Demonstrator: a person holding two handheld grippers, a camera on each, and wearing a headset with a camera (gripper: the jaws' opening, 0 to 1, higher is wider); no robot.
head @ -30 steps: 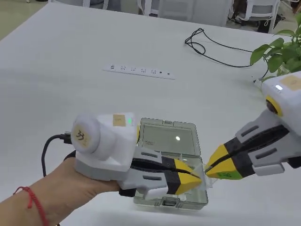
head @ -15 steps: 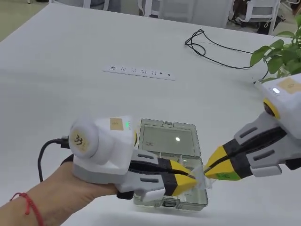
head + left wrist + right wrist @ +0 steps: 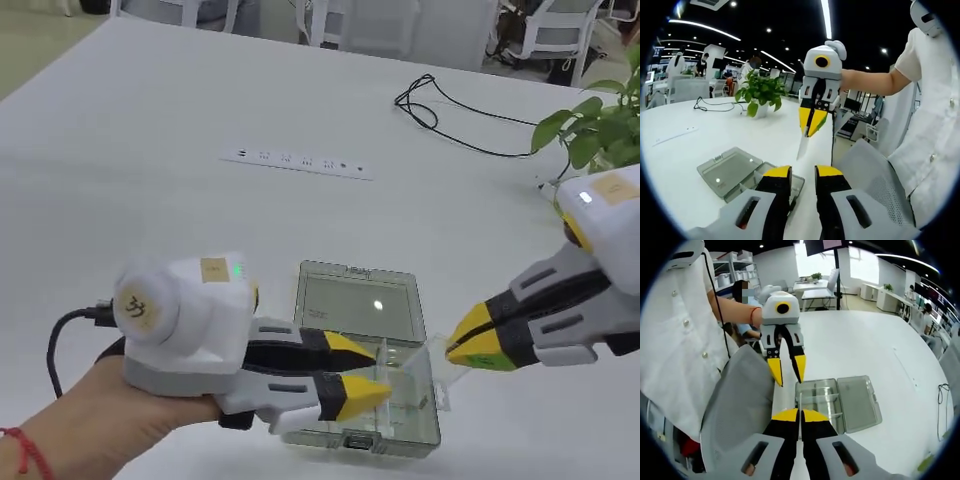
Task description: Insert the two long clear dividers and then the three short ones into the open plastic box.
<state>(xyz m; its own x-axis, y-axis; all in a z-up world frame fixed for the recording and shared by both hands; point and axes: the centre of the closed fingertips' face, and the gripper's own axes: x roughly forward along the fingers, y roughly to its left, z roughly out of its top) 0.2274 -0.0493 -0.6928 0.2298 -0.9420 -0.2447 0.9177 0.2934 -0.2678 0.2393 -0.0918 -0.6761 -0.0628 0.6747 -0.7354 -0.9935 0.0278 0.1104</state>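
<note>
The clear plastic box lies open on the white table, its lid folded back flat. My right gripper is shut on a short clear divider, held just above the box's right side. In the right gripper view the divider shows edge-on between my shut jaws, over the box. My left gripper stands open over the box's left front, apart from the divider, with nothing between its fingers. From the left gripper view, the right gripper hangs tips-down with the divider below them.
A white power strip lies across the middle of the table. A black cable loops at the back right, beside a green plant. Office chairs stand behind the far edge. A grey chair sits at the near table side.
My left gripper has opened, let go of the divider and drawn back to the left. The right gripper keeps hold of the divider, slightly further right.
</note>
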